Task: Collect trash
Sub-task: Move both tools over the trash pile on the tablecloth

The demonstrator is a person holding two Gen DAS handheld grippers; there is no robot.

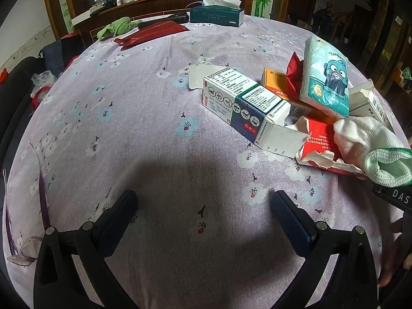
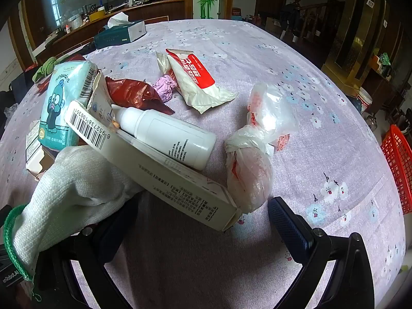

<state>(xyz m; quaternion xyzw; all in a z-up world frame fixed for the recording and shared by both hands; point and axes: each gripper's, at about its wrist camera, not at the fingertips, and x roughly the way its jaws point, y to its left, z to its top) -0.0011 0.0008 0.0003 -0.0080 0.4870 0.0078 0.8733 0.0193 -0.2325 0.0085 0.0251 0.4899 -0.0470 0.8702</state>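
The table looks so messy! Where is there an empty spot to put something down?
Bare cloth lies between the left claw and the long medicine box, stretching back to the red packet. More lies right of the knotted plastic bag, toward the red basket. It is crowded around the white bottle and tissue pack.

The right tongs (image 2: 203,221) stand spread wide over the flowered bench (image 2: 322,134), gripping nothing. A white glove (image 2: 74,180) drapes over the near-left finger. Just ahead of the tongs, a long white carton (image 2: 164,170) lies slanted, with a white bottle (image 2: 167,135) resting against it. A knotted plastic bag (image 2: 257,154) lies ahead to the right, touching the carton's end. Farther ahead lies a red-and-white wrapper (image 2: 195,79); far right, a red basket (image 2: 399,164).
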